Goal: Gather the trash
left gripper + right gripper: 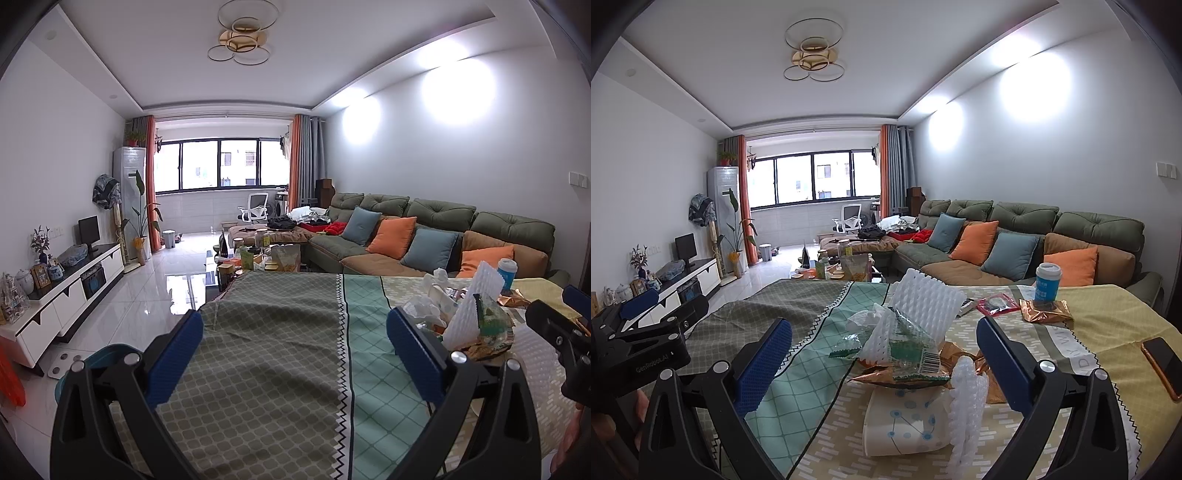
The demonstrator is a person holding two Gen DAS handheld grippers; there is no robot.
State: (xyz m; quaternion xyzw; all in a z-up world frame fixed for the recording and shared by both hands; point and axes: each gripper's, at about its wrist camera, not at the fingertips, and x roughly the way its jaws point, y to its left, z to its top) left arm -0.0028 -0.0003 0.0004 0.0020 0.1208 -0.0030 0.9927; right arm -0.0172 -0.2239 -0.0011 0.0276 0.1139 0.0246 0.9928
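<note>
Foam net [925,297]: upright atop the trash pile [905,350], nothing collected yet
Pile: on the tablecloth [798,376], just ahead of the right gripper [884,363]
Right gripper: jaws wide, empty
Left gripper [295,345]: left of pile, spread, empty
Wrappers [1046,311], cup [1047,282]: beyond pile, untouched

Daylight comes in thru the big window [218,166] at the far end, blown out nearly white. Two bright patches of glare sit on the right wall [458,92]. The floor tiles [155,291] are glossy w/ reflections. Room is evenly lit, shadows soft. Strong fisheye bend in both my views, dark vignette at corners. My tool arms up close look sharp enough; far details are soft.
</note>
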